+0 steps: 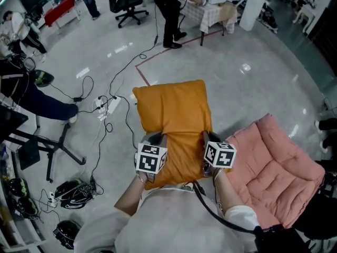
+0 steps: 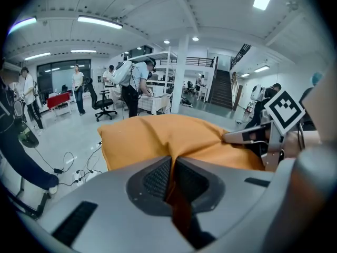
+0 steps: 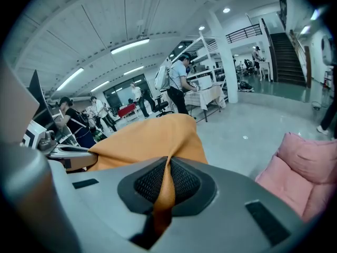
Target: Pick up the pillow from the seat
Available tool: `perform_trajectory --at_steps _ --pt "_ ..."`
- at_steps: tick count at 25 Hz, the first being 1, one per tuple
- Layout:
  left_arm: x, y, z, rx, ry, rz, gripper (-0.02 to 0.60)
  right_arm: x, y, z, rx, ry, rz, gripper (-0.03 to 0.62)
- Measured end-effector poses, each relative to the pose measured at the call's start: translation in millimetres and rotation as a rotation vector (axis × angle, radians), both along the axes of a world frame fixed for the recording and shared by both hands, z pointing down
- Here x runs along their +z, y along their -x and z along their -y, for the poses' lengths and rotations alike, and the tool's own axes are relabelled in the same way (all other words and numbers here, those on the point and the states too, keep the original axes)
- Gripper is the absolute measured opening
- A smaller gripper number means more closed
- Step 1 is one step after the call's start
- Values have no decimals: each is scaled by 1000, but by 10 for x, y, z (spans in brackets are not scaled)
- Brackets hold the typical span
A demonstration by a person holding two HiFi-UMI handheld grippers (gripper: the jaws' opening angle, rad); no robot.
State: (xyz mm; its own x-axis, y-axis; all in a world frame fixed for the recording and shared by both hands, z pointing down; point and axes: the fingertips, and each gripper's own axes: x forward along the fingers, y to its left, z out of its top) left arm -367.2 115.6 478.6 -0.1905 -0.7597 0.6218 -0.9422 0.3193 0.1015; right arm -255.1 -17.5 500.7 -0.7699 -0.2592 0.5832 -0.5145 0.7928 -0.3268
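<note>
Orange pillow (image 1: 176,123) hangs beside pink seat (image 1: 271,170), power strip (image 1: 107,106) on floor (image 1: 253,83) nearby.

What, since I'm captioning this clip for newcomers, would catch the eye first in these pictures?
The orange pillow dominates the middle of the head view, held out over the grey floor with its near edge pinched by the left gripper and the right gripper, both shut on the fabric. At lower right lies the pink seat, now bare. To the left, black cables trail across the floor.
</note>
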Motion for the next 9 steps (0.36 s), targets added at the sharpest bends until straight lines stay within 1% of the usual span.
perform_trajectory --at_steps 5,9 --pt "-49 28 -18 6 -14 7 23 -82 17 -21 16 -39 11 34" --pt "-86 76 -29 11 -22 20 23 -115 56 -36 23 -40 25 34"
